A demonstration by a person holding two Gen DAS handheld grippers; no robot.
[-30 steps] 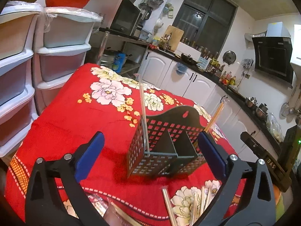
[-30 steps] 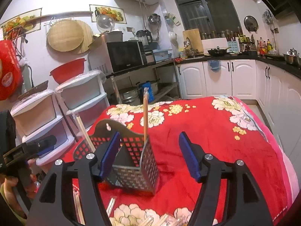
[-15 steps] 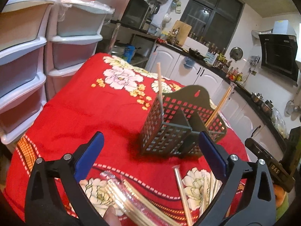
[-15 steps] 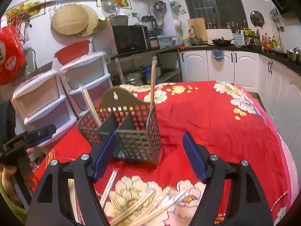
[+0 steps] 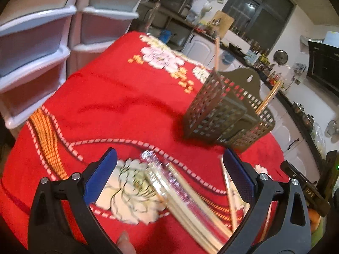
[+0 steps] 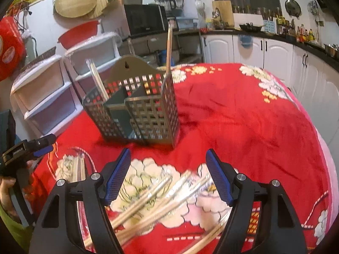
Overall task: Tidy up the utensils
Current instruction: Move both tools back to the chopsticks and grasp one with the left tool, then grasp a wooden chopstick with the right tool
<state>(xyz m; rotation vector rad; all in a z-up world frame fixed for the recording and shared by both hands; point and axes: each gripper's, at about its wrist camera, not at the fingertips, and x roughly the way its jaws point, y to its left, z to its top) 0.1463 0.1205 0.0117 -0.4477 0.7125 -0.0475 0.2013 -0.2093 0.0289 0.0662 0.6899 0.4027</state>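
Observation:
A perforated metal utensil caddy (image 5: pixel 228 110) (image 6: pixel 139 110) stands on the red flowered cloth (image 5: pixel 118 105) (image 6: pixel 243 114). One chopstick (image 6: pixel 168 48) stands upright in its near corner and a pair (image 6: pixel 96 78) leans in the far compartment. A bundle of chopsticks in clear wrap (image 5: pixel 182 192) lies under my left gripper (image 5: pixel 169 173), which is open with nothing between its fingers. Loose chopsticks (image 6: pixel 156 199) lie scattered under my right gripper (image 6: pixel 168 175), also open and empty. The left gripper (image 6: pixel 27 150) also shows at the right wrist view's left edge.
Stacked plastic drawers (image 5: pixel 42 48) (image 6: pixel 48 93) stand beside the table. White cabinets (image 6: pixel 264 48) and a cluttered counter run behind. A microwave (image 6: pixel 144 21) sits on a shelf. A fingertip (image 5: pixel 125 243) shows at the bottom of the left wrist view.
Both grippers have come down and tilted toward the cloth. The caddy has slid up and away in both views, and the chopsticks on the cloth now lie between the fingers.

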